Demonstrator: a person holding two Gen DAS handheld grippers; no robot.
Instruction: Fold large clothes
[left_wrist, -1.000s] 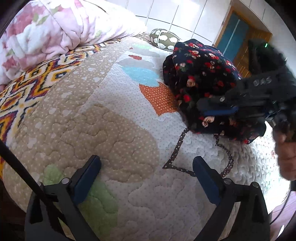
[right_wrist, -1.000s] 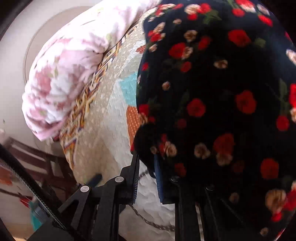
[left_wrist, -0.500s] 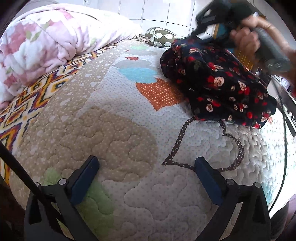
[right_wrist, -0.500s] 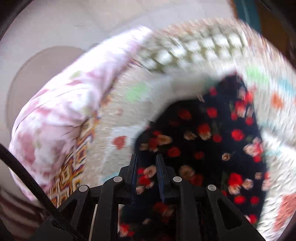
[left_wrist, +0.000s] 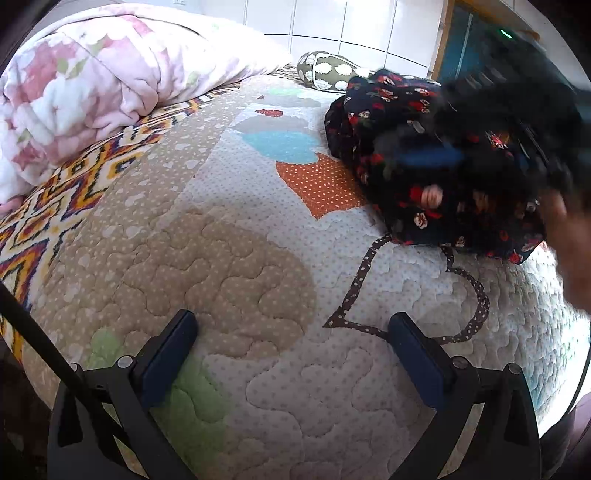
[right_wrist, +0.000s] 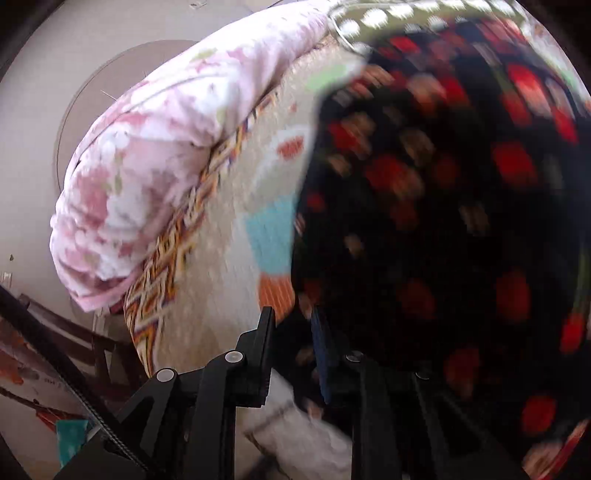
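Garment: dark floral, bunched heap on quilt, far right | your R gripper: nearly closed, clamped on garment edge, blurred | your L gripper: jaws wide, empty, over quilt.

Both wrist views angled down (right closer); shared floral garment, quilt

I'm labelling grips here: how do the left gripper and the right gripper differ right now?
The left gripper stands wide open with nothing between its pads, over the bare quilt; the right gripper is nearly closed, pinching the dark floral garment. The left looks sharp, the right blurred. Both have black frames and blue pads.
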